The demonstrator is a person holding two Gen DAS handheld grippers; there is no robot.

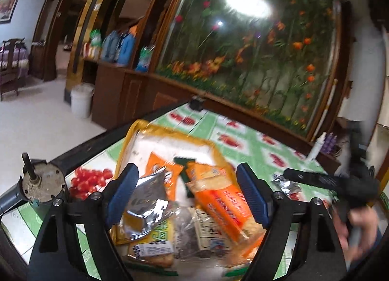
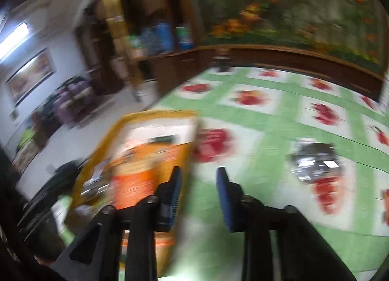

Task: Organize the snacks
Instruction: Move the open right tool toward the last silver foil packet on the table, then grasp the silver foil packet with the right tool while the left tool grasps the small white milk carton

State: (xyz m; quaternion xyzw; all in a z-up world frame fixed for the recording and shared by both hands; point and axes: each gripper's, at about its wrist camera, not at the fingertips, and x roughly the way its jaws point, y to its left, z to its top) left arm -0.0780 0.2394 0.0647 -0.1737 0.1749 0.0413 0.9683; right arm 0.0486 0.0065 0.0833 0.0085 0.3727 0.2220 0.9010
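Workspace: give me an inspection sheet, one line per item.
Surface: table under a green-checked cloth with red fruit prints.
Job's things: yellow-rimmed tray piled with snack packets; orange packet on top; one silver packet loose on the cloth, apart from the tray.
Clutter: grey motor-like part at the table edge; white bottle at the far side.
Grippers: left gripper open over the tray, nothing held; right gripper narrowly open over the cloth beside the tray, empty; view blurred.
Cables: nothing seen.
Surroundings: wooden cabinet, flower mural, white bucket on the floor.
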